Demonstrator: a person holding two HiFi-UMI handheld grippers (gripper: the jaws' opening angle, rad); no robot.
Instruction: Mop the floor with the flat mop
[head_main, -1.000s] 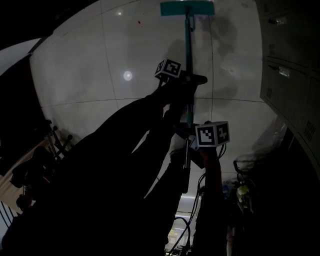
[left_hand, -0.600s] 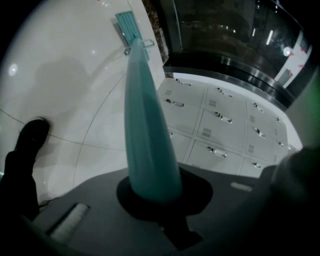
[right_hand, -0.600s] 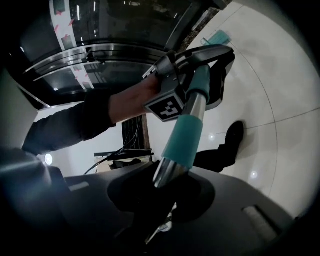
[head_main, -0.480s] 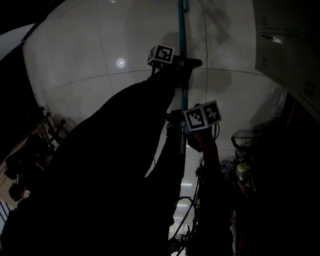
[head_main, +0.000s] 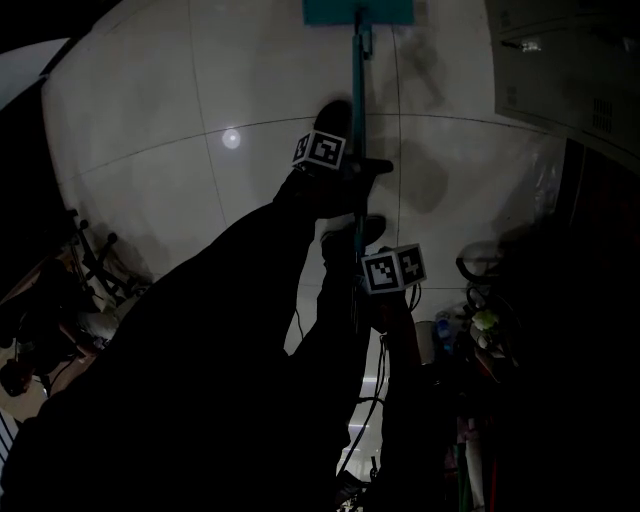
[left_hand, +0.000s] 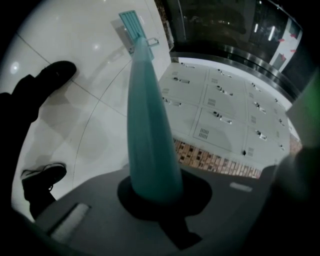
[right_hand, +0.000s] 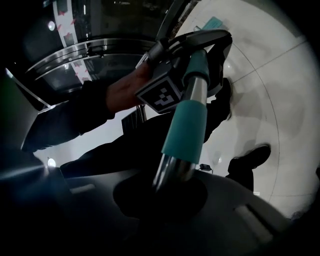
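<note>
The flat mop's teal head (head_main: 358, 10) lies on the pale tiled floor (head_main: 180, 90) at the top of the head view, and its teal pole (head_main: 355, 90) runs back toward me. My left gripper (head_main: 360, 165) is shut on the pole's teal part (left_hand: 147, 125), higher in the view. Nearer to me, my right gripper (head_main: 358, 285) has its jaws closing tight on the metal stretch (right_hand: 172, 167) below a teal sleeve (right_hand: 187, 120). The mop head (left_hand: 131, 25) shows far ahead in the left gripper view.
Grey lockers (head_main: 560, 70) line the right side. Dark clutter stands at the left (head_main: 60, 300) and right (head_main: 480, 330), and cables (head_main: 375, 420) trail on the floor near me. The person's shoes (head_main: 335, 115) stand beside the pole. A lamp's glare (head_main: 231, 139) spots the tiles.
The mop head slid out past the view's top and is back in view now. Both grippers travelled along with the pole, and a shoe now shows beside the pole ahead of the left gripper.
</note>
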